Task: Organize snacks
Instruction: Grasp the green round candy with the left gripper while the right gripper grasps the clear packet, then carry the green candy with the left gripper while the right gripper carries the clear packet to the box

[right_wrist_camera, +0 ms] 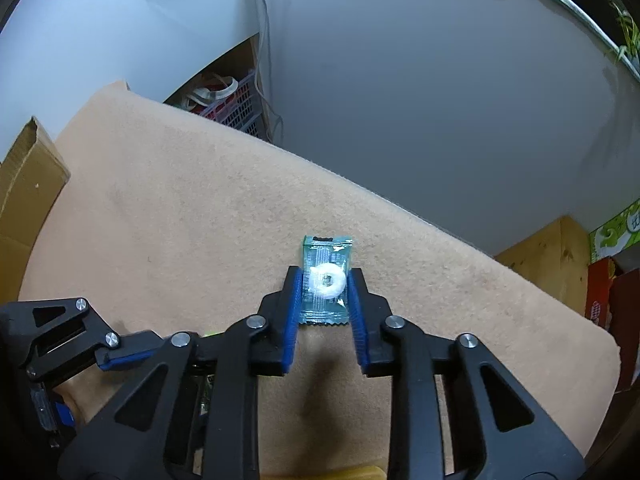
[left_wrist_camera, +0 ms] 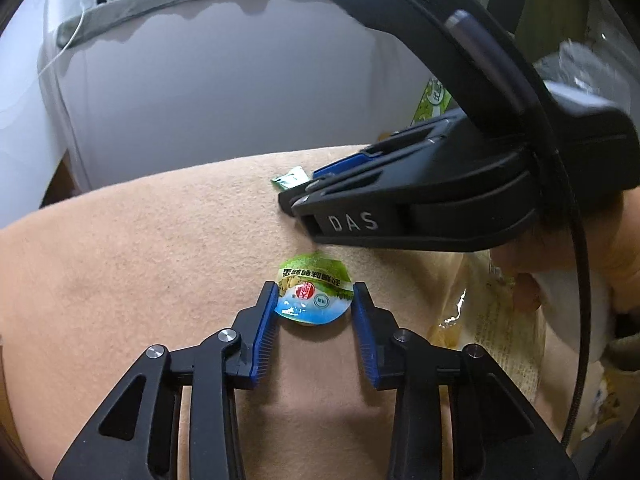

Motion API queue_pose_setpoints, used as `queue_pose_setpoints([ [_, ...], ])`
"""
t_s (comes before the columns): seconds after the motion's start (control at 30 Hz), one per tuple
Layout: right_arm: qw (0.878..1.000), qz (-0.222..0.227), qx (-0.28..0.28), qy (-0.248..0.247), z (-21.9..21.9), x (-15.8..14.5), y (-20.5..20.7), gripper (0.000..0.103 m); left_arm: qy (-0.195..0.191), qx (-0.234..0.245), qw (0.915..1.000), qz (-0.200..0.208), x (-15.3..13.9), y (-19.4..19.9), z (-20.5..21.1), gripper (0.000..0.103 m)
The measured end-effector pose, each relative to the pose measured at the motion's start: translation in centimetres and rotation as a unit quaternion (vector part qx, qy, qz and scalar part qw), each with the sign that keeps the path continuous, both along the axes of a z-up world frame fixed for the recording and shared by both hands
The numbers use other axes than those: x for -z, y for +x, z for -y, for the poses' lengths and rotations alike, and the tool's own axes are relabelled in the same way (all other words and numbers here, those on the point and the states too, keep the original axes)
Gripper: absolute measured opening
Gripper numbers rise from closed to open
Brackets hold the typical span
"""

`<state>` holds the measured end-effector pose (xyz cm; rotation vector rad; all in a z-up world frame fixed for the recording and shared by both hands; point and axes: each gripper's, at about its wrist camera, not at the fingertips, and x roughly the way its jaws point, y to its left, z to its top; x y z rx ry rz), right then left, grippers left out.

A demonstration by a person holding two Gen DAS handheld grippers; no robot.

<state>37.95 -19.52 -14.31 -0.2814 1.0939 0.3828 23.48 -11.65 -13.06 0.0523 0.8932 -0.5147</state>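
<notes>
In the left wrist view, a small round jelly cup (left_wrist_camera: 313, 294) with a green and blue foil lid sits on the beige cloth (left_wrist_camera: 160, 260). My left gripper (left_wrist_camera: 314, 300) has its blue pads (left_wrist_camera: 267, 320) on both sides of the cup, touching it. My right gripper (left_wrist_camera: 296, 204) reaches in from the right, over a green packet (left_wrist_camera: 289, 178). In the right wrist view, my right gripper (right_wrist_camera: 325, 280) is closed on a teal ring-candy packet (right_wrist_camera: 326, 280) lying on the cloth. The left gripper (right_wrist_camera: 120, 354) shows at the lower left.
A cardboard box (right_wrist_camera: 28, 188) stands at the table's left edge. Snack boxes (right_wrist_camera: 612, 256) stand at the far right, and a clear snack bag (left_wrist_camera: 492, 320) lies to the right of the cup. A grey wall (right_wrist_camera: 400, 100) is behind the table. A pink basket (right_wrist_camera: 236, 108) sits beyond the far edge.
</notes>
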Motion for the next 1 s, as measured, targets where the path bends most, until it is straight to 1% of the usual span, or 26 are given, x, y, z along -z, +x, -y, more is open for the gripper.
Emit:
queue_pose_setpoints([
  [0.03, 1.0, 0.002, 0.001, -0.002, 0.0, 0.0, -0.2, 0.022, -0.001, 0.004, 1.0, -0.001, 0.0, -0.1, 0.1, 0.025],
  [0.13, 1.0, 0.012, 0.012, 0.001, 0.2, -0.2, -0.8, 0.021, -0.013, 0.005, 0.9999, -0.005, -0.1, -0.4, -0.2, 0.025],
  [0.2, 0.999, 0.021, 0.022, 0.011, 0.8, -0.6, -1.5, 0.021, -0.014, 0.007, 0.9999, -0.002, -0.2, -0.7, -0.2, 0.024],
  [0.33, 0.996, 0.047, 0.048, 0.056, 2.6, -2.7, -3.8, 0.021, -0.005, 0.01, 0.9997, 0.021, -1.0, -2.2, -0.7, 0.024],
  [0.43, 0.991, 0.074, 0.063, 0.089, 3.7, -4.6, -6.5, 0.021, -0.011, 0.007, 0.9992, 0.037, -1.9, -4.1, -1.3, 0.024],
  [0.6, 0.979, 0.111, 0.086, 0.147, 4.3, -6.7, -12.0, 0.021, -0.036, 0.002, 0.9974, 0.062, -3.6, -7.9, -3.1, 0.024],
  [0.7, 0.969, 0.131, 0.102, 0.182, 5.2, -7.5, -15.8, 0.021, -0.056, -0.002, 0.9957, 0.074, -4.6, -9.0, -4.7, 0.024],
  [0.73, 0.965, 0.143, 0.109, 0.192, 5.4, -7.7, -17.7, 0.021, -0.058, -0.005, 0.9947, 0.085, -5.5, -10.4, -5.3, 0.024],
  [0.87, 0.95, 0.168, 0.13, 0.228, 4.7, -8.0, -22.5, 0.021, -0.053, -0.026, 0.9913, 0.118, -7.5, -13.0, -7.4, 0.024],
  [0.93, 0.946, 0.176, 0.128, 0.239, 3.7, -8.3, -24.8, 0.021, -0.05, -0.04, 0.9881, 0.14, -8.6, -14.4, -8.7, 0.024],
  [1.0, 0.945, 0.177, 0.121, 0.247, 2.7, -8.7, -26.1, 0.021, -0.054, -0.053, 0.9853, 0.153, -9.5, -15.1, -9.9, 0.024],
])
